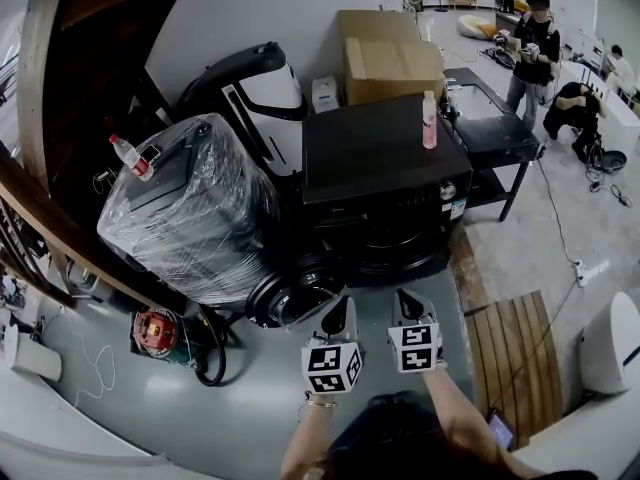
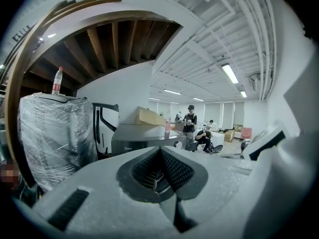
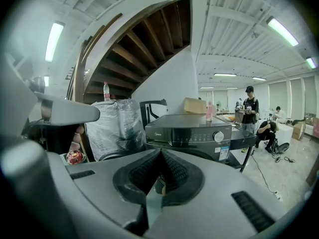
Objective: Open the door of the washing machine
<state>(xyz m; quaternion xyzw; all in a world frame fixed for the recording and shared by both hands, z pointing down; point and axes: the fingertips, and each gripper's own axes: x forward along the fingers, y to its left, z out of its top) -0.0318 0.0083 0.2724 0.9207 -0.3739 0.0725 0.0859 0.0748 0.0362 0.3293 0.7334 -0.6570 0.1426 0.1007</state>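
Left gripper (image 1: pixel 341 313) and right gripper (image 1: pixel 405 304) are hovering near the washing machine (image 1: pixel 385 183), jaws together and empty. Its round door (image 1: pixel 292 293) is sitting just far-left of the tips.

Plastic-wrapped appliance (image 1: pixel 190 208) stands on grey floor (image 1: pixel 250 408). Curved wooden staircase (image 3: pixel 134 44) rises left of it and over it, white wall (image 1: pixel 270 8) behind it. Cardboard box (image 1: pixel 385 58) back-right of it, black side table (image 1: pixel 495 128) further right, slatted wooden board (image 1: pixel 510 353) on floor front-right. Open hall beyond: people (image 1: pixel 530 53), far windows (image 3: pixel 294 101), ceiling strip lights (image 2: pixel 229 73).
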